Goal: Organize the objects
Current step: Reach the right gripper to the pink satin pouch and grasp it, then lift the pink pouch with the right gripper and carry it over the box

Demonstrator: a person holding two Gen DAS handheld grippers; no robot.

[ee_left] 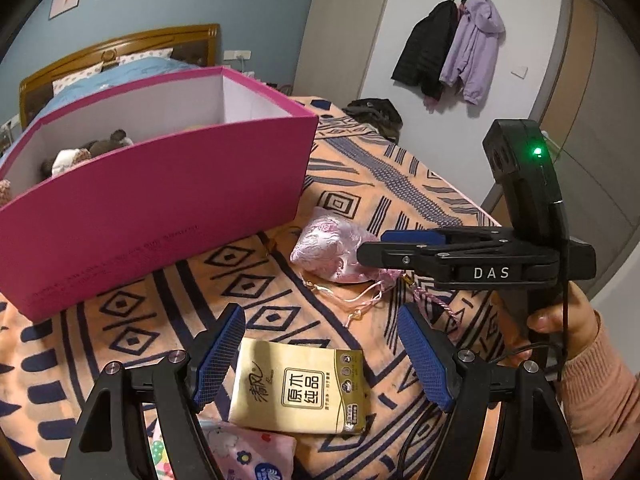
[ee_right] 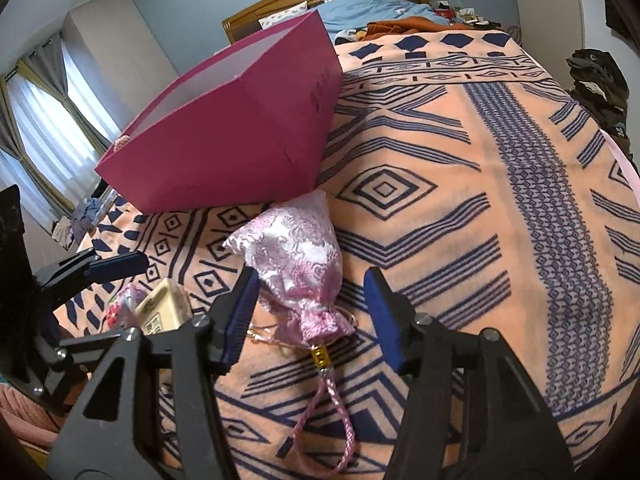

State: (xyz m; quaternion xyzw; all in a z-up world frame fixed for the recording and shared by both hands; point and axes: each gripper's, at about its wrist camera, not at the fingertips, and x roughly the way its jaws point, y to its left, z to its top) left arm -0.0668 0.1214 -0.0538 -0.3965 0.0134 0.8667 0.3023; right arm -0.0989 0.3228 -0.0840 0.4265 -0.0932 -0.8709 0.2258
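A magenta box [ee_left: 152,200] with a white inside stood at the left on the patterned bed blanket [ee_left: 400,184], open at the top, with a few soft, furry things [ee_left: 92,152] showing over its near wall. Just right of the box's near corner lay a pink brocade drawstring pouch [ee_left: 332,248], its cords trailing toward the camera.

In the left wrist view, the left hand-held gripper [ee_left: 320,356] hung low over the blanket with its blue pads standing wide apart. A yellow tissue pack [ee_left: 300,388] lay flat between them; the left pad was very near the pack's edge, though I could not tell whether it touched, and the right pad stood clear of it, so nothing was gripped. A pink printed packet [ee_left: 244,456] lay just nearer than the tissue pack, partly under it.

Further right, the right hand-held gripper [ee_right: 312,312] reached in from the side, held by a hand [ee_left: 560,320] in a pink sleeve. In its own view its pads stood about half open on either side of the pouch's gathered neck; the left pad was close against the cloth, the right pad apart from it, and the pouch rested on the blanket rather than being pinched. The pouch's gold bead [ee_right: 320,356] and braided pink cord [ee_right: 320,412] ran back between the fingers.
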